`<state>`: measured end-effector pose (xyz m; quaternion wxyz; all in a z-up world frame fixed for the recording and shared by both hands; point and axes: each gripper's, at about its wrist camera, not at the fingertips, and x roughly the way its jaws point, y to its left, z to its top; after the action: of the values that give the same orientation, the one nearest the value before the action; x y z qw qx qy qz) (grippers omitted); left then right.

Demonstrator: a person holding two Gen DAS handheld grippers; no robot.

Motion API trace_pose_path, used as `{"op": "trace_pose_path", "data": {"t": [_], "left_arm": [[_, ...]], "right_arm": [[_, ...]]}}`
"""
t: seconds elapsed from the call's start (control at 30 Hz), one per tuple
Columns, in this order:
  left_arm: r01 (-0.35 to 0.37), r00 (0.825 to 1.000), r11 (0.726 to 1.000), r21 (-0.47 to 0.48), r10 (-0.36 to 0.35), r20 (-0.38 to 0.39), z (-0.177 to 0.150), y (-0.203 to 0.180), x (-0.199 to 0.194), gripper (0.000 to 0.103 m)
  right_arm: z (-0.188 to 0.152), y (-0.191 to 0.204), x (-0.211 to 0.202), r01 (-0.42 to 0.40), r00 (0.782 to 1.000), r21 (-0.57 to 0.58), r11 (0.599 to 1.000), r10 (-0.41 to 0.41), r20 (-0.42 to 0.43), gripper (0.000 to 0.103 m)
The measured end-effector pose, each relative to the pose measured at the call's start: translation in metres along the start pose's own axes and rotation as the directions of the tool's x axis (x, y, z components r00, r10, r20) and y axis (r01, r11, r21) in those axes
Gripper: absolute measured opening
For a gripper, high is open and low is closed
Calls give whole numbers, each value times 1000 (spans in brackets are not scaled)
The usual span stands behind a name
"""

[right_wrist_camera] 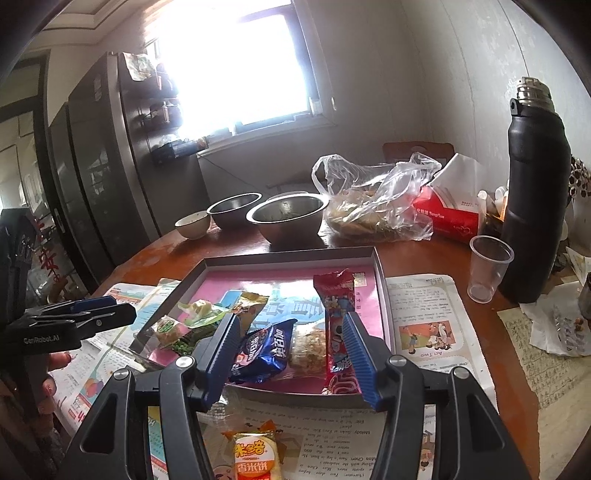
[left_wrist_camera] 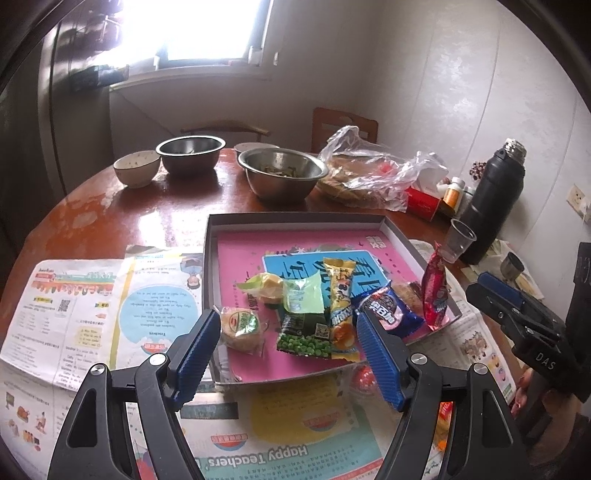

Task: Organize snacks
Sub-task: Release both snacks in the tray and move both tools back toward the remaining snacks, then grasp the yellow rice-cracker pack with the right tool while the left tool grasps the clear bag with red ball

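Daylight from the window (left_wrist_camera: 192, 29) blows out to white glare; bench (left_wrist_camera: 147, 206) shows reflections. Interior dim. Strong fisheye bending, dark corners.

Snack packets (left_wrist_camera: 332, 314) lie in the tray (left_wrist_camera: 295, 219) on newspaper (left_wrist_camera: 74, 295), bowls (left_wrist_camera: 282, 173) behind it.

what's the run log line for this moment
stage: organize snacks | left gripper: open, empty | right gripper: open, empty | tray: snacks inside | rice cracker pack: outside tray, on newspaper
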<state>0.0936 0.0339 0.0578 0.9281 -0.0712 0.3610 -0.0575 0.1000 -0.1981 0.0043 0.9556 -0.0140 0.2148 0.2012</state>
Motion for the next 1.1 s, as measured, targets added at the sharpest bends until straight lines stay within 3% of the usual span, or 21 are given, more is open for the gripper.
{"op": "trace_pose_path", "data": {"t": [1.1], "left_arm": [[57,996,992,112,-49,-77,-34,-49,-9,79]], "right_arm": [[-17,29,-37,-21,1000,-107,994,19,-19,64]]}}
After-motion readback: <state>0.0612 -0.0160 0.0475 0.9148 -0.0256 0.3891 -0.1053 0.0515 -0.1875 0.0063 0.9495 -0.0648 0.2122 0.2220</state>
